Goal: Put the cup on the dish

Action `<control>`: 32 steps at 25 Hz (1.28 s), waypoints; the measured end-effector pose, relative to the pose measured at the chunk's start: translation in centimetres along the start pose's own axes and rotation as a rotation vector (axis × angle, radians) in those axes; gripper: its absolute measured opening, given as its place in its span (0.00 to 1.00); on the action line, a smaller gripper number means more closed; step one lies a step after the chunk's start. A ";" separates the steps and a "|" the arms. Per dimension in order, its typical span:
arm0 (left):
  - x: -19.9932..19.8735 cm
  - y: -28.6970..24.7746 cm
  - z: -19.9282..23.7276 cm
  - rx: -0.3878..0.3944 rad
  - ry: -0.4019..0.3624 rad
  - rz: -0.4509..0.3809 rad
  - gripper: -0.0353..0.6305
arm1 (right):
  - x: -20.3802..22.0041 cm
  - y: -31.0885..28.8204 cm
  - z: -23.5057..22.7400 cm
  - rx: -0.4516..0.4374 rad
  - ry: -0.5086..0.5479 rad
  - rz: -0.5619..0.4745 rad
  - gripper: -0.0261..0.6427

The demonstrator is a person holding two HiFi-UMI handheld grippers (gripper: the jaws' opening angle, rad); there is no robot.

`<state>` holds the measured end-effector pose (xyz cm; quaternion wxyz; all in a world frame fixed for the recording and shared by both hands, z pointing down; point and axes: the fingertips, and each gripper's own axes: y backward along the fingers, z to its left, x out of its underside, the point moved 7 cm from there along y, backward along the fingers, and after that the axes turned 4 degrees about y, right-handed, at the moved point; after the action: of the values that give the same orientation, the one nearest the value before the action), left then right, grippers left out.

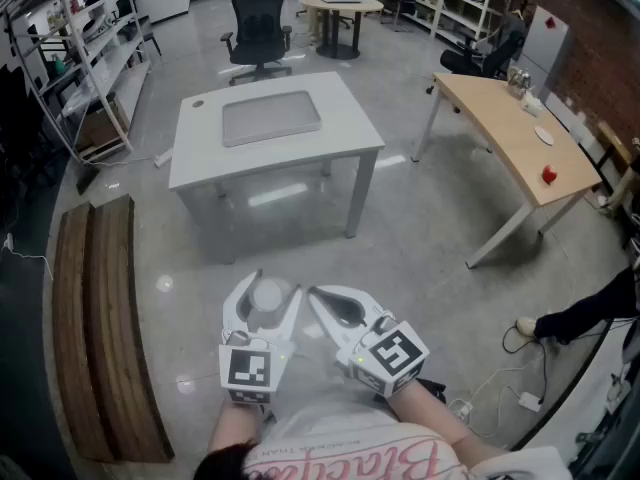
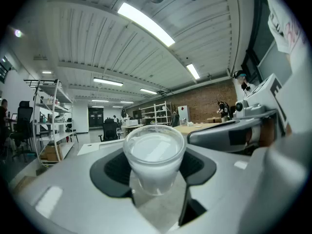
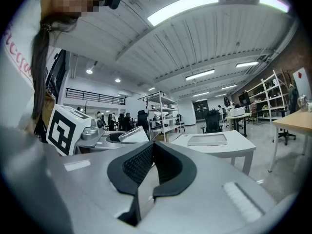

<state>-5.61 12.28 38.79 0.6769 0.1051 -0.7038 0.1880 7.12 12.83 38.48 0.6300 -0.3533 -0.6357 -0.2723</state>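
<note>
A translucent white cup (image 1: 268, 296) sits upright between the pads of my left gripper (image 1: 262, 303), which is shut on it. The left gripper view has the cup (image 2: 154, 155) filling the middle, gripped by the black pads (image 2: 113, 168) of the left gripper (image 2: 153, 165). Close beside it on the right, my right gripper (image 1: 325, 303) is shut with nothing in it; its tips meet in the right gripper view (image 3: 152, 155). The dish, a flat grey rectangular tray (image 1: 271, 117), lies on the white table (image 1: 345, 128) ahead, also seen as the tray (image 3: 207, 140). Both grippers hover over the floor near my body.
A black office chair (image 1: 258, 23) stands behind the white table. A long wooden table (image 1: 510, 133) is at the right, a wooden bench (image 1: 100, 318) at the left, metal shelving (image 1: 70, 58) far left. A person's leg and shoe (image 1: 575, 316) and floor cables (image 1: 520, 400) are at right.
</note>
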 end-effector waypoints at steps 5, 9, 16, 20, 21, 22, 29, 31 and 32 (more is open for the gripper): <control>0.1 -0.7 0.4 0.015 -0.004 0.007 0.44 | -0.2 -0.4 -1.1 0.023 -0.016 -0.023 0.04; 0.7 -1.8 1.1 0.017 -0.020 0.031 0.44 | 0.0 -1.2 -1.8 0.033 -0.016 -0.010 0.04; 0.2 -4.9 2.3 0.036 -0.020 0.049 0.44 | 0.5 -3.1 -4.4 0.033 -0.003 -0.004 0.04; 0.1 -7.2 4.2 0.025 -0.008 0.057 0.44 | 0.6 -5.6 -6.1 0.025 -0.016 0.014 0.04; 0.0 -7.9 4.8 0.021 -0.007 0.058 0.44 | 0.5 -6.3 -6.7 0.023 -0.016 0.020 0.04; -0.1 -8.6 5.3 0.017 -0.006 0.058 0.44 | 0.3 -6.9 -7.3 0.021 -0.016 0.024 0.04; -1.6 -13.8 9.3 0.005 -0.003 0.054 0.44 | -1.1 -11.9 -11.8 0.032 -0.024 0.024 0.04; -2.1 -14.9 10.6 0.001 -0.003 0.056 0.44 | -1.6 -13.6 -12.8 0.028 -0.027 0.028 0.04; -2.3 -15.5 11.3 -0.003 -0.003 0.057 0.44 | -1.9 -14.4 -13.3 0.025 -0.026 0.031 0.04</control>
<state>-9.57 -6.62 38.23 0.6705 0.0845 -0.7077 0.2061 3.68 -6.55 38.78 0.6303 -0.3589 -0.6414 -0.2500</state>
